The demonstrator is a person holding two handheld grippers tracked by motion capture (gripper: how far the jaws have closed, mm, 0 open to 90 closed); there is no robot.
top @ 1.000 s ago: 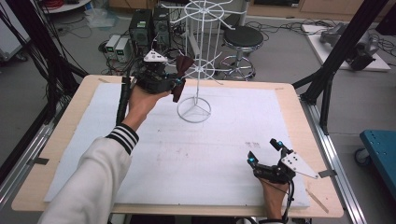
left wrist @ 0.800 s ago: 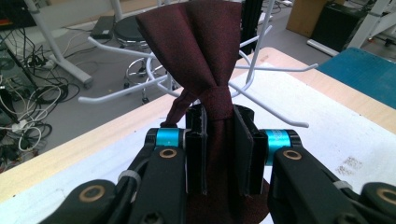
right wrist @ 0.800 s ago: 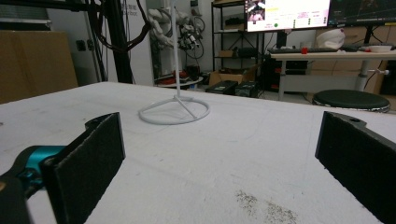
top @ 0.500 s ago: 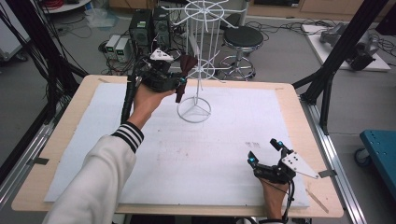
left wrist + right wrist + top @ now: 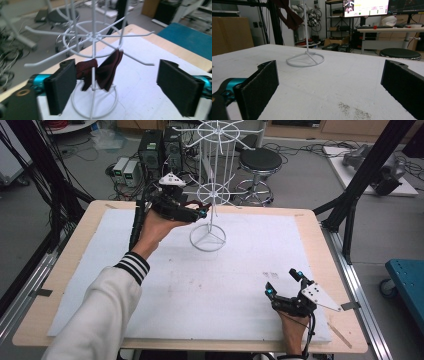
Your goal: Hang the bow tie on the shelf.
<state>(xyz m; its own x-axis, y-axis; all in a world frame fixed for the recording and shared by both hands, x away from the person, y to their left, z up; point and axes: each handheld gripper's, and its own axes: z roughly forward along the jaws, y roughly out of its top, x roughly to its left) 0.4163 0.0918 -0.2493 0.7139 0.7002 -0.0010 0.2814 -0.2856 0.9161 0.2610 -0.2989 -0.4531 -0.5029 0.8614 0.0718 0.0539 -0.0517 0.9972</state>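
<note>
While the left hand-held gripper (image 5: 200, 212) hovered raised at the far side of the table (image 5: 80, 240), its jaws stood wide apart, grasping nothing, on either side of a white wire rack (image 5: 209, 200). In the left gripper view (image 5: 115, 85), a dark red cloth (image 5: 105, 70) hung from one of the rack's lower spokes, close to the centre post and just beside the left jaw; whether it touched that jaw could not be told. The rack's ring base (image 5: 207, 239) sat on the white mat (image 5: 225, 285) that covered most of the table. The left hand (image 5: 155, 227), in a white sleeve (image 5: 95, 320) with a striped cuff, held the gripper from below.

The right hand-held gripper (image 5: 282, 287) rested low near the table's near right corner, well apart from the rack, with its jaws released and spread and nothing between them. In the right gripper view (image 5: 329, 87), the base (image 5: 305, 60) lay ahead on the mat, and the cloth (image 5: 287, 12) hung high beside the post. A round black stool (image 5: 257, 160) stood on the floor beyond the table.
</note>
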